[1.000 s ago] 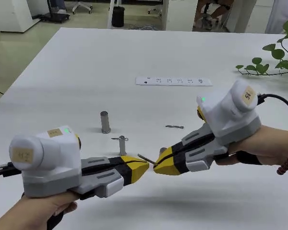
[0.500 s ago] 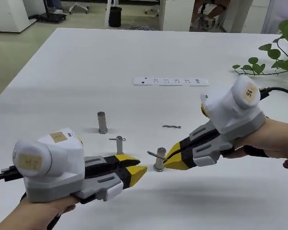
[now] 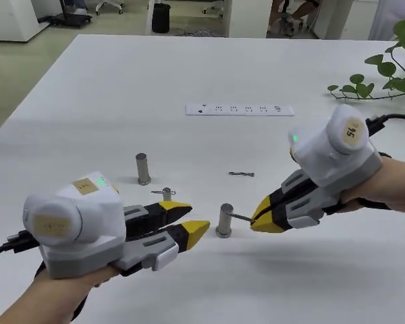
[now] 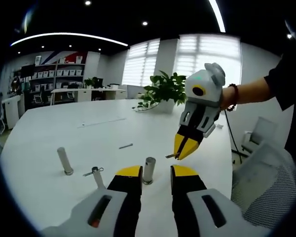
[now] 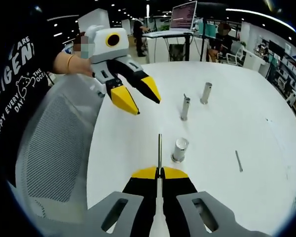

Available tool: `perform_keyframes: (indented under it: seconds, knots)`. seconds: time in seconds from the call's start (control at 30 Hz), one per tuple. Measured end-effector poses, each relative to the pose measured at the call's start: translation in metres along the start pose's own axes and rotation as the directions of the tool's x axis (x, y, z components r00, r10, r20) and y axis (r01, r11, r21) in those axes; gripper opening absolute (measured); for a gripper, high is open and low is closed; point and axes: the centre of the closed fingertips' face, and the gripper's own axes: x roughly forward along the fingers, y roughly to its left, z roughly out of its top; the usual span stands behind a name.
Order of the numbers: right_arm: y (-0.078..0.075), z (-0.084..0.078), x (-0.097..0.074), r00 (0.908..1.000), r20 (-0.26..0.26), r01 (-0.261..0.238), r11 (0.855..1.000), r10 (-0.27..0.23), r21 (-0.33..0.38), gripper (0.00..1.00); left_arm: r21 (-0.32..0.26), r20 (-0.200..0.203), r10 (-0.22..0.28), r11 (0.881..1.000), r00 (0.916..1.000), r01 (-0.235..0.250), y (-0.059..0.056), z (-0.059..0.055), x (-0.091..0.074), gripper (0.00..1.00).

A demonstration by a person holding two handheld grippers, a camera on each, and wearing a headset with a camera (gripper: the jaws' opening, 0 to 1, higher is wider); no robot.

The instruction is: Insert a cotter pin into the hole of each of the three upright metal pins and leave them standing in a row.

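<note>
Three upright metal pins stand on the white table. The far one (image 3: 143, 169) is bare, and the middle one (image 3: 167, 194) has a cotter pin through its top. The near pin (image 3: 224, 221) stands free between the grippers. My right gripper (image 3: 260, 221) is shut on a cotter pin (image 3: 240, 217) whose tip reaches the near pin's right side. The right gripper view shows this cotter pin (image 5: 159, 150) passing just left of the near pin (image 5: 179, 149). My left gripper (image 3: 192, 217) is open just left of the near pin (image 4: 149, 170). A loose cotter pin (image 3: 241, 174) lies behind.
A white power strip (image 3: 239, 109) lies across the table's middle, farther back. A green plant (image 3: 385, 67) leans in at the far right edge. A mesh office chair (image 5: 54, 143) stands beside the table in the right gripper view.
The two grippers have drawn apart. The left one's jaws have opened and pulled back left, leaving the near pin standing free. The right one has shifted right with its cotter pin.
</note>
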Motion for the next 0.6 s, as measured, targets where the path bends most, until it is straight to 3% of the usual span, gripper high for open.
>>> perform_keyframes:
  seconds: [0.3,0.6]
  knots:
    - [-0.016,-0.018,0.001,0.9965,-0.078,0.025,0.999,-0.028,-0.039,0.0,0.04,-0.042,0.052,0.998,0.9977,-0.051,0.005,-0.012,0.017,0.26]
    - [-0.025,-0.026,0.006,0.993,-0.114,0.026,0.999,-0.032,-0.047,0.0,0.07,-0.092,0.083,0.995,0.9924,-0.076,0.009,-0.026,0.037,0.28]
